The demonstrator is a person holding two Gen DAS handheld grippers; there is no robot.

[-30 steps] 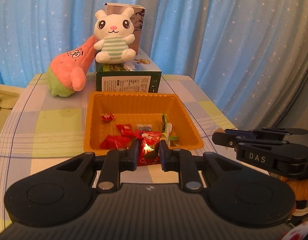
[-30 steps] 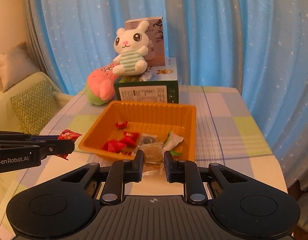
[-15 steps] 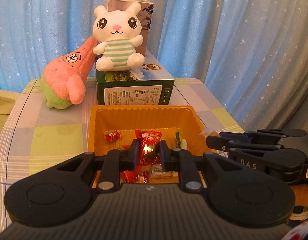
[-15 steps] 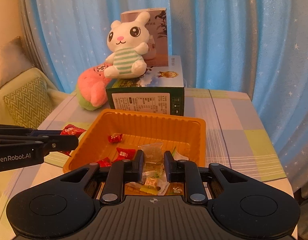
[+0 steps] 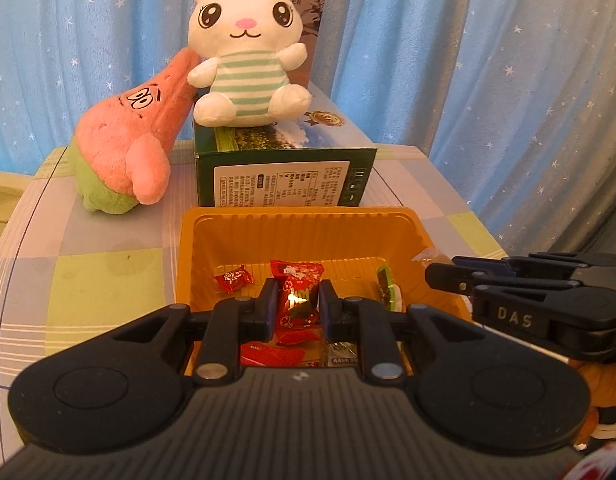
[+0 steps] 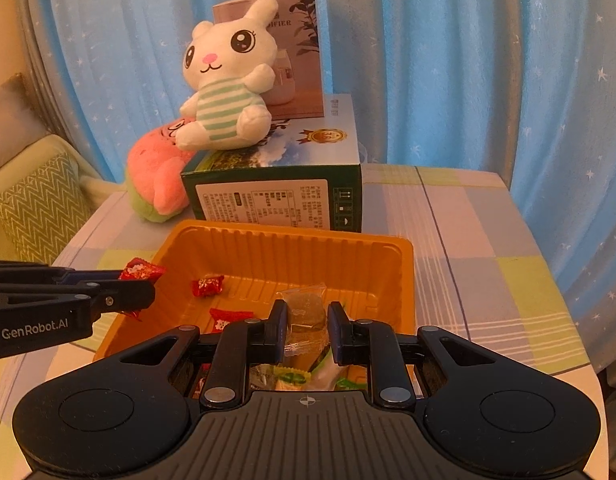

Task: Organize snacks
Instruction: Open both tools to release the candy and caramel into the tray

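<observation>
Both grippers have carried their sweets forward and down since the earlier frames, so the orange tray (image 5: 303, 220) now fills the lower middle of each view. My left gripper (image 5: 296, 307) is pinching a red wrapped candy (image 5: 296, 286) above the tray's near half. My right gripper (image 6: 305, 322) is pinching a clear-wrapped sweet (image 6: 305, 312) at about 3 o'clock from it, also over the tray.

My worry is the two tools crowding one small tray: the right one's tips sit close at 3 o'clock in the left view and could knock together. A release too near the low near rim could also drop a sweet onto the checked tablecloth (image 6: 488, 240).

Each gripper's body hides the tray's near edge and the snacks under it, so I can't count them. The green box (image 5: 283, 176) with the plush rabbit (image 5: 247, 52) blocks the table at 12 o'clock.
</observation>
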